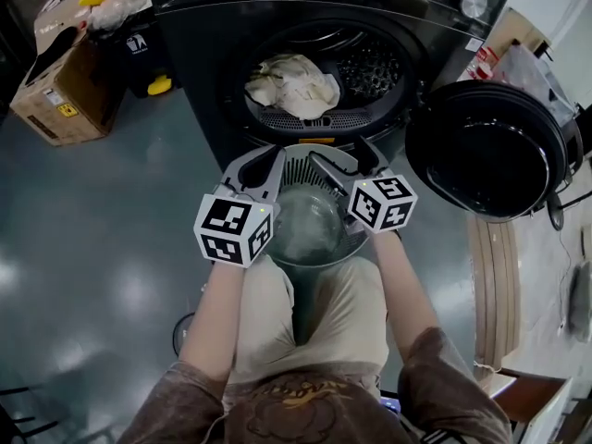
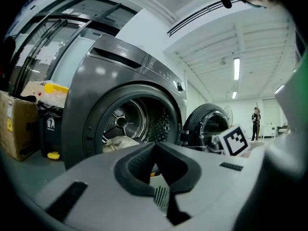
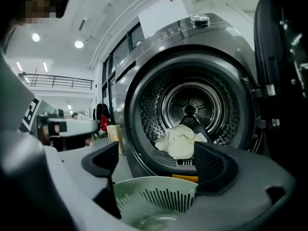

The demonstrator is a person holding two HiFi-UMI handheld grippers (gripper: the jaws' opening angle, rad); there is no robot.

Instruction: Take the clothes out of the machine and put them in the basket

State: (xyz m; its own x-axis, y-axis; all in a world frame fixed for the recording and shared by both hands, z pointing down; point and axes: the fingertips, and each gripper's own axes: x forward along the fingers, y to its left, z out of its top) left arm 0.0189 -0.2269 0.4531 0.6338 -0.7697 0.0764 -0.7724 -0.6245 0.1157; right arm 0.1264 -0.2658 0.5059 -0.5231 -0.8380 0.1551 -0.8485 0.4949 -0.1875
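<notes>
The dark washing machine (image 1: 199,44) stands with its round door (image 1: 486,151) swung open to the right. A cream bundle of clothes (image 1: 291,83) lies at the front of the drum, and the right gripper view shows the bundle (image 3: 180,141) too. A pale green slatted basket (image 1: 314,169) sits just below the opening, between my two grippers. My left gripper (image 1: 274,160) is shut on the basket's left rim; a slatted piece of it shows between the pads (image 2: 134,165). My right gripper (image 3: 159,167) is open above the basket (image 3: 159,196), with nothing between its fingers.
A cardboard box (image 1: 65,86) and a black bin with a yellow lid (image 1: 125,17) stand to the left of the machine. The open door juts out on the right, beside a light wooden panel (image 1: 495,285). The person's knees are right behind the basket.
</notes>
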